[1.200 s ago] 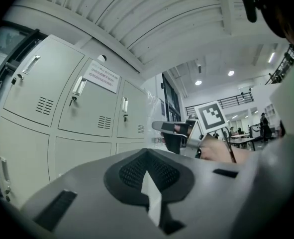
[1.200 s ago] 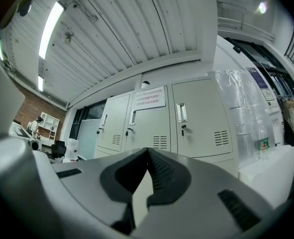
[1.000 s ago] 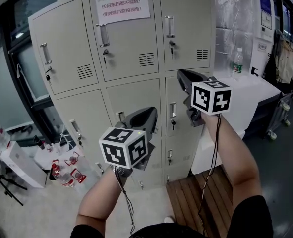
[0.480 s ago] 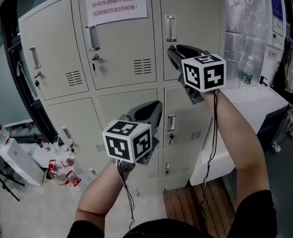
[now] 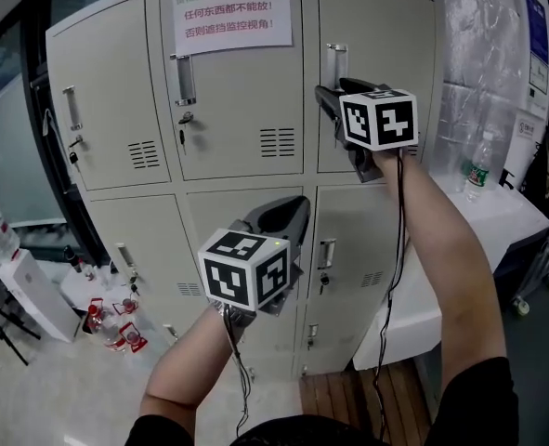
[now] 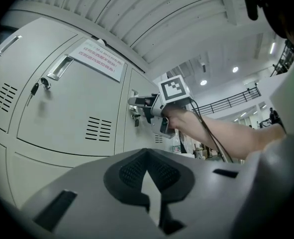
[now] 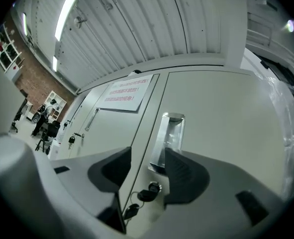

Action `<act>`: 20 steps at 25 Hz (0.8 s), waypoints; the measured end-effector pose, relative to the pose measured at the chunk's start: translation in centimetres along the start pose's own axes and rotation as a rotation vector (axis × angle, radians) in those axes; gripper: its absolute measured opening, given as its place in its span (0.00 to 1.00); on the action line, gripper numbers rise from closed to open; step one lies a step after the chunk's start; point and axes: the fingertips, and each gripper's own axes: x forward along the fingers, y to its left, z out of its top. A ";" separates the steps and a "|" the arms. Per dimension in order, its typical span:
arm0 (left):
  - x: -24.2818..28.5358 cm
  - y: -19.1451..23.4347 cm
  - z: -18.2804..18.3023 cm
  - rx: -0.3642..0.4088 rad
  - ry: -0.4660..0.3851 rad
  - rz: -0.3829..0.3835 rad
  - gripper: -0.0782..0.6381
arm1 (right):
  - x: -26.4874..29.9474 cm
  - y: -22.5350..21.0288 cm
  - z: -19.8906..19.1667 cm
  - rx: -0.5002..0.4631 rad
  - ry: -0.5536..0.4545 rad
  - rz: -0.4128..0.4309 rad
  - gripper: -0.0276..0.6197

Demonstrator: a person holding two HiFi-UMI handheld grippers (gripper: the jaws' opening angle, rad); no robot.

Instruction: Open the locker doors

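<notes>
Right claw (image 7: 147,167) is just opening wide, door handle (image 7: 169,136) showing between its jaws; left claw (image 6: 147,177) is hovering closed, empty.

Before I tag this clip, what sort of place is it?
Probably a workplace locker area: grey metal lockers with keys left in them, a printed notice taped on front, a white table beside them.

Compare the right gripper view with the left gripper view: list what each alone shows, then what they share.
Right only: the right tool's own jaws, which have just been opening, standing either side of the top right door's handle without gripping it. Left only: the person's forearm carrying that tool, seen from outside, and the middle door's vents. Both: the red-lettered notice and the grey locker doors.
</notes>
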 end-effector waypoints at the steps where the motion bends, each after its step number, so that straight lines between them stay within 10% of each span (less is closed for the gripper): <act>1: 0.1 0.3 0.0 0.002 -0.001 0.006 0.11 | 0.4 -0.2 0.0 0.011 0.000 0.002 0.37; 20: -0.3 1.6 -1.6 -0.007 0.018 0.053 0.11 | 2.1 -0.1 -0.1 0.054 0.016 -0.066 0.33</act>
